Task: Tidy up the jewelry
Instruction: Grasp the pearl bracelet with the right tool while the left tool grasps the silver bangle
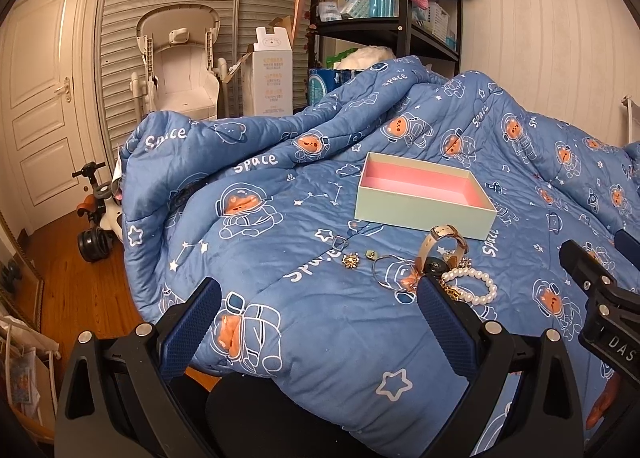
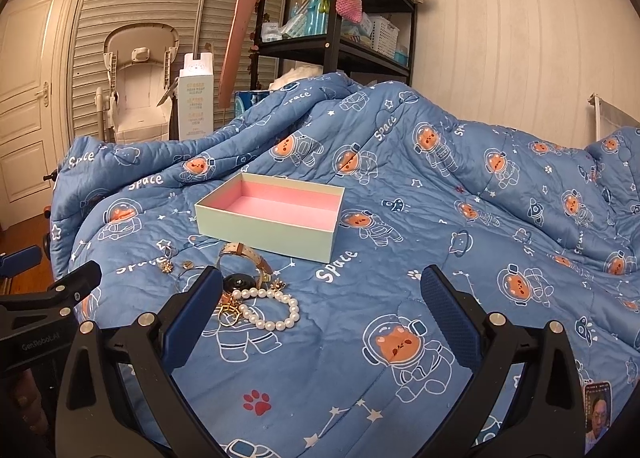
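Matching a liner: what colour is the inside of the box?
Pink inside the box, pale green outside; clearest in the right wrist view.

Jewelry (image 2: pixel 256 294) clustered before open pink-lined box (image 2: pixel 276 217).

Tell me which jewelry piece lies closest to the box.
The watch with the tan strap: it stands right at the box front wall; the pearl bracelet and small gold pieces lie farther back.

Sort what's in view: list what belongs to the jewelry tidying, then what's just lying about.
Belongs to the job:
pink-lined box
pearl bracelet
watch
thin bangle
gold brooch

Just lying about:
space-print quilt
black shelf
white carton
ride-on toy
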Demonstrator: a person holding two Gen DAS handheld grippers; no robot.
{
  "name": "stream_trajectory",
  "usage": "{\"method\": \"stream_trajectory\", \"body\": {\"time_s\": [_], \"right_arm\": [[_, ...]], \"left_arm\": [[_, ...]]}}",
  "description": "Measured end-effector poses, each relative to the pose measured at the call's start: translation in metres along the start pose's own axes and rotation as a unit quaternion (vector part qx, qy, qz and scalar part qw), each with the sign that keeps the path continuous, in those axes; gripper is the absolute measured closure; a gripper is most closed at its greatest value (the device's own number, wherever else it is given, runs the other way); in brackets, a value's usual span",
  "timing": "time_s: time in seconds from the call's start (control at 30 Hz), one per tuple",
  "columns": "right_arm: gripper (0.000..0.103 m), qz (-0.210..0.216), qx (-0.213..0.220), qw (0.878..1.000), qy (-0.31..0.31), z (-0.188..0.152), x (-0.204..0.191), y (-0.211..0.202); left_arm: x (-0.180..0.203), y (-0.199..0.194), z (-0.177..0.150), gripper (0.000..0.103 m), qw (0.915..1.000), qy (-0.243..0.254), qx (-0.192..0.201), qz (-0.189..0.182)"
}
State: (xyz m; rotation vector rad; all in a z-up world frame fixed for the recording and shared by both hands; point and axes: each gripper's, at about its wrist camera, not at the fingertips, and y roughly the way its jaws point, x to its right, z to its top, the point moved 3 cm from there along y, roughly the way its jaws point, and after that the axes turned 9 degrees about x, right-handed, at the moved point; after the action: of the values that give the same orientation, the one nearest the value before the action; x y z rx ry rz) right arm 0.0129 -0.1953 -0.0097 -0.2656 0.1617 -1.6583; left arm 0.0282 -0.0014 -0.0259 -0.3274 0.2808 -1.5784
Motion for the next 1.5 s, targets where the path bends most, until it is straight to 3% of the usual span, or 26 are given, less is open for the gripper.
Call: {"method": "stream_trajectory", "body": {"time_s": [0.17, 0.4, 0.57, 0.77, 0.93, 1.1, 1.17, 1.4, 1.5], "right_arm": [[0.005, 0.049, -0.05, 0.997, -0.017, -0.008, -0.007, 0.016], [0.005, 0.091, -0.114, 0.989, 0.002, -0.015, -0.004, 0.042], [0.005, 0.136, -0.183, 0.973, 0.028, -0.026, -0.002, 0.065], [0.006, 0.154, -0.214, 0.964, 0.021, -0.03, 0.0, 0.084], [0.017, 0.171, -0.247, 0.953, 0.025, -0.036, 0.004, 0.103], [0.043, 0.163, -0.271, 0.949, 0.016, -0.041, 0.007, 0.121], [0.047, 0.163, -0.277, 0.947, 0.023, -0.04, 0.008, 0.127], [0.063, 0.166, -0.29, 0.942, 0.014, -0.042, 0.002, 0.139], [0.063, 0.165, -0.294, 0.941, 0.011, -0.044, -0.001, 0.142]], "left_arm": [[0.0, 0.006, -0.001, 0.007, 0.9997, -0.006, -0.016, -0.017], [0.01, 0.019, -0.007, 0.007, 0.9944, -0.016, -0.049, -0.092], [0.02, 0.036, -0.014, 0.007, 0.9899, 0.009, -0.09, -0.109], [0.017, 0.061, -0.015, 0.007, 0.9853, 0.016, -0.129, -0.111], [0.023, 0.072, -0.013, 0.007, 0.9829, 0.041, -0.138, -0.114], [0.028, 0.084, -0.012, 0.007, 0.9792, 0.038, -0.154, -0.127], [0.027, 0.091, -0.012, 0.011, 0.9773, 0.03, -0.166, -0.129], [0.029, 0.107, -0.006, 0.045, 0.9714, 0.006, -0.187, -0.146], [0.031, 0.119, -0.009, 0.054, 0.9668, -0.001, -0.211, -0.145]]}}
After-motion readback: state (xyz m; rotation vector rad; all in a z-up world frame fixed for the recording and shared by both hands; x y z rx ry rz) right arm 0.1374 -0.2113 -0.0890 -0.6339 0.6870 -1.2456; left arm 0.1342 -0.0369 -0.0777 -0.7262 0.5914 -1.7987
